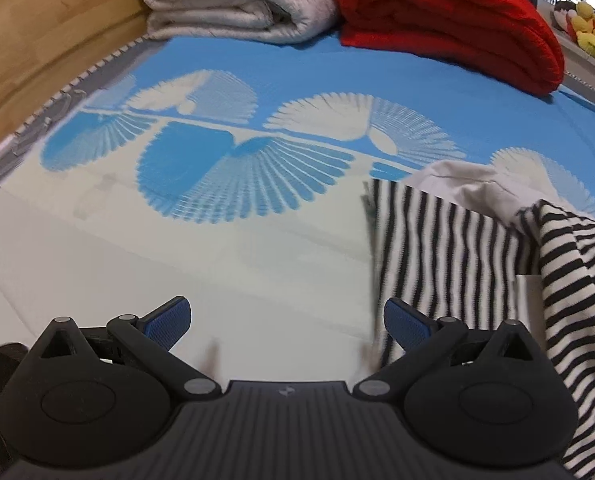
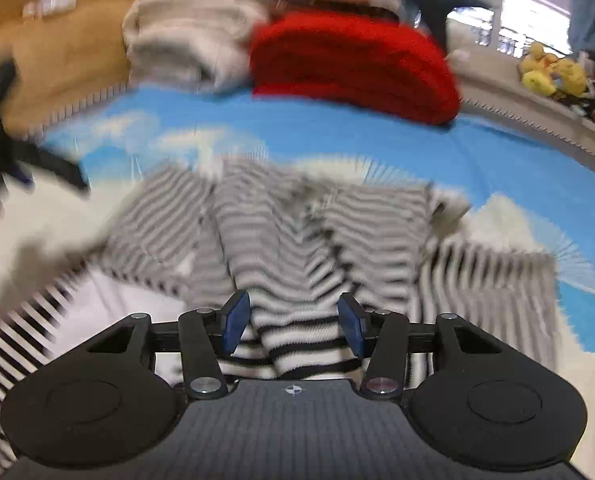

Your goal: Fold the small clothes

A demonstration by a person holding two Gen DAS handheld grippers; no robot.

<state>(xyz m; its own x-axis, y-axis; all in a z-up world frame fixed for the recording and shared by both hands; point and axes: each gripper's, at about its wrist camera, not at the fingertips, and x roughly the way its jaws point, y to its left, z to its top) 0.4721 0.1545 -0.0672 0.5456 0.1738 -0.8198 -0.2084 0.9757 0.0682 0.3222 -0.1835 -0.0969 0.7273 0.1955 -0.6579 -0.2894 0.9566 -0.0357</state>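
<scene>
A small black-and-white striped garment (image 1: 449, 252) lies on the blue and white bedspread (image 1: 257, 92), partly raised at the right of the left wrist view. My left gripper (image 1: 287, 322) is open and empty over bare white cloth, just left of the garment's edge. In the right wrist view, which is blurred, the striped garment (image 2: 281, 240) spreads ahead and a fold of it runs between my right gripper's (image 2: 293, 324) parted blue pads (image 2: 233, 322); the jaws stand open around it. The other gripper (image 2: 1, 128) shows as a dark blur at the left.
A folded cream blanket (image 1: 233, 0) and a folded red blanket (image 1: 449, 20) lie at the far end of the bed. A wooden bed frame (image 1: 37, 48) runs along the left. Yellow plush toys (image 1: 589, 28) sit on a ledge at the far right.
</scene>
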